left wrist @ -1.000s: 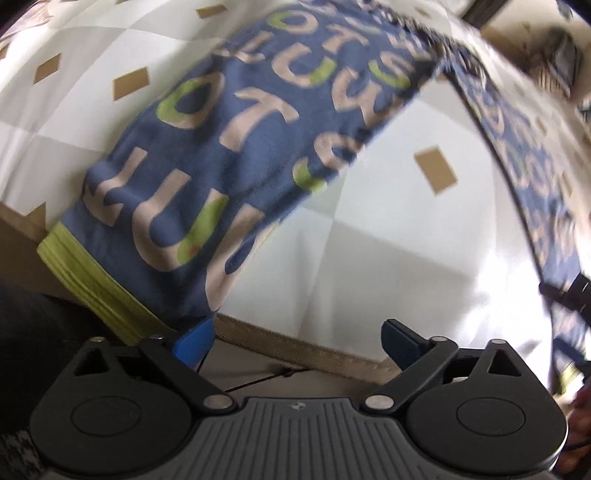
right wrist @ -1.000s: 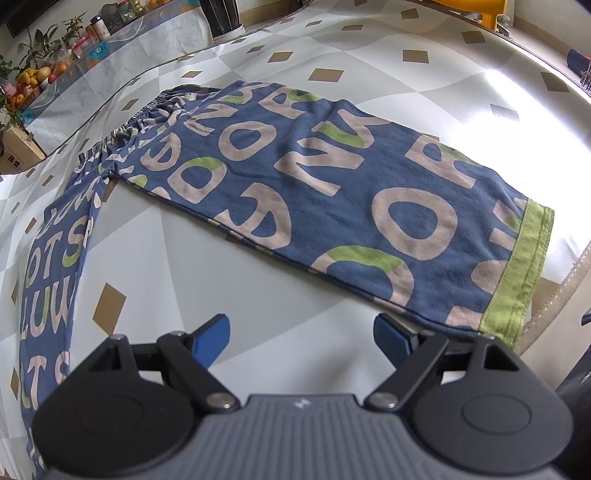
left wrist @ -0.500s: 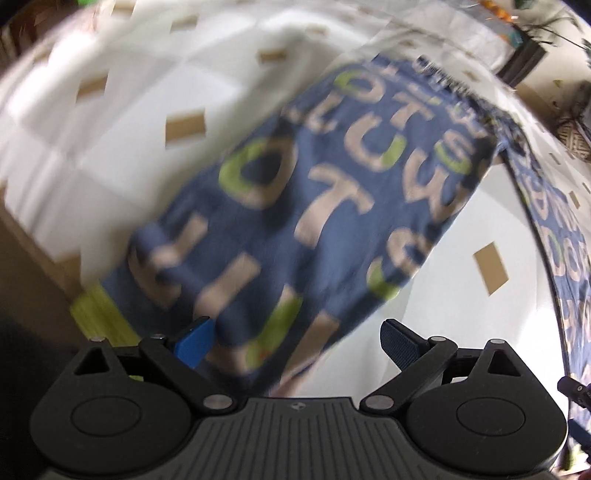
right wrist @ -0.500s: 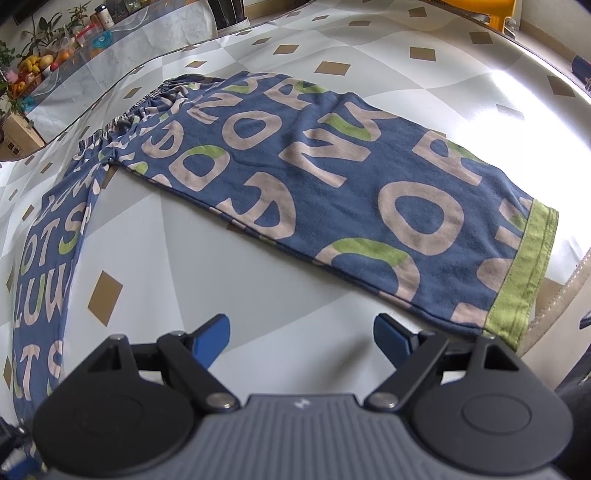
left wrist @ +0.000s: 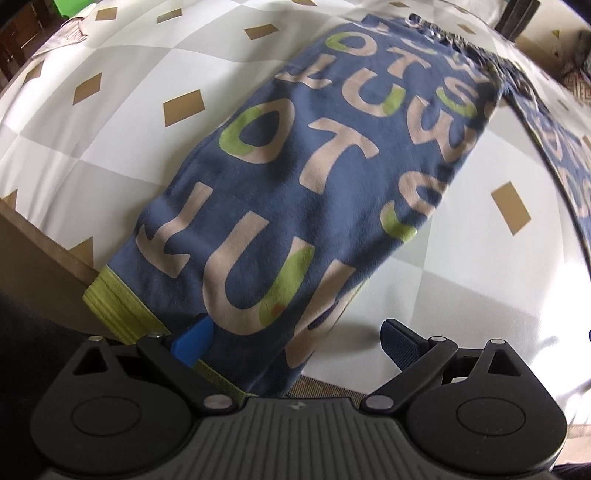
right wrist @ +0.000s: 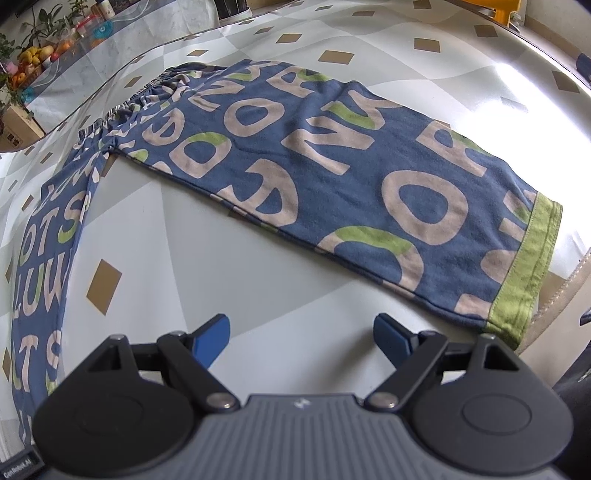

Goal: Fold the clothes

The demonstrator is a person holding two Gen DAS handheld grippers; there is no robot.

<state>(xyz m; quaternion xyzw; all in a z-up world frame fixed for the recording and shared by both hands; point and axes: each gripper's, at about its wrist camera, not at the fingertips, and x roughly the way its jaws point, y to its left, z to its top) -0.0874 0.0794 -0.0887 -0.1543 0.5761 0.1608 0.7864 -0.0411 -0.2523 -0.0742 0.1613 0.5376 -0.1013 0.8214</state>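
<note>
Blue trousers with beige and green letters lie spread in a V on the table. In the left wrist view one leg (left wrist: 317, 192) runs toward me, and its green cuff (left wrist: 122, 314) hangs over the table's front edge. My left gripper (left wrist: 295, 336) is open, with the leg's end lying between its fingers. In the right wrist view the other leg (right wrist: 332, 177) lies flat, its green cuff (right wrist: 524, 269) at the front right. My right gripper (right wrist: 301, 332) is open and empty, just above the cloth-covered table left of that cuff.
The table wears a white and grey cloth with tan diamonds (right wrist: 221, 258). Its front edge (left wrist: 44, 236) shows brown trim. A shelf with fruit and plants (right wrist: 33, 59) stands at the far left. A yellow object (right wrist: 509, 11) sits far right.
My left gripper has swung left and closer over the leg's end, so the fabric now lies between its fingers. My right gripper has barely moved.
</note>
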